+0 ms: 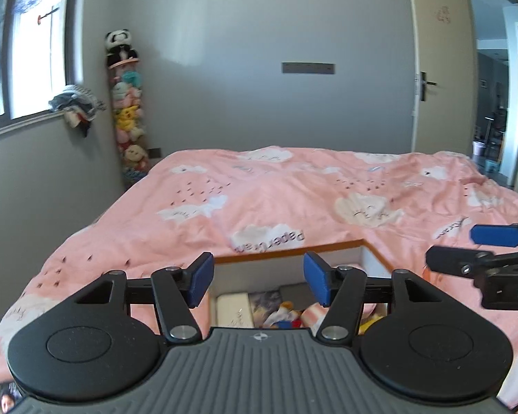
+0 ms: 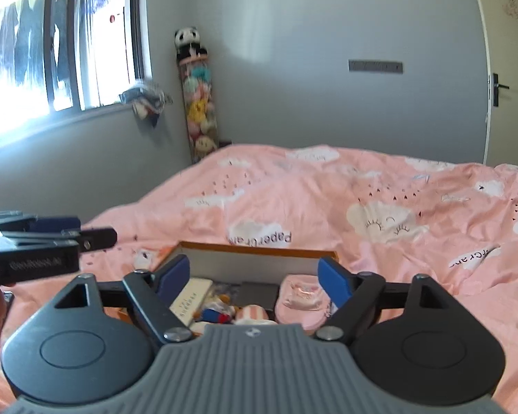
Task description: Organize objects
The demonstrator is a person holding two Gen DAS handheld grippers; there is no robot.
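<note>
While rectangular box (image 2: 259, 262) sits on rumpled quilt (image 2: 362, 189), left tool (image 1: 259, 281), right tool (image 2: 255, 281) spread, empty.

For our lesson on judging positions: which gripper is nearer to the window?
Left. The left gripper is on the window side, between the window and the right gripper, which hangs farther over toward the door.

You find the box (image 2: 259, 258) resting on the bed (image 2: 362, 189). Inside the box, the flat carton (image 2: 191, 296) lies at the left, the small toys (image 2: 221, 310) in the middle, the soft pouch (image 2: 300, 296) at the right. Behind the box, the plush column (image 2: 198, 103) stands in the corner.
</note>
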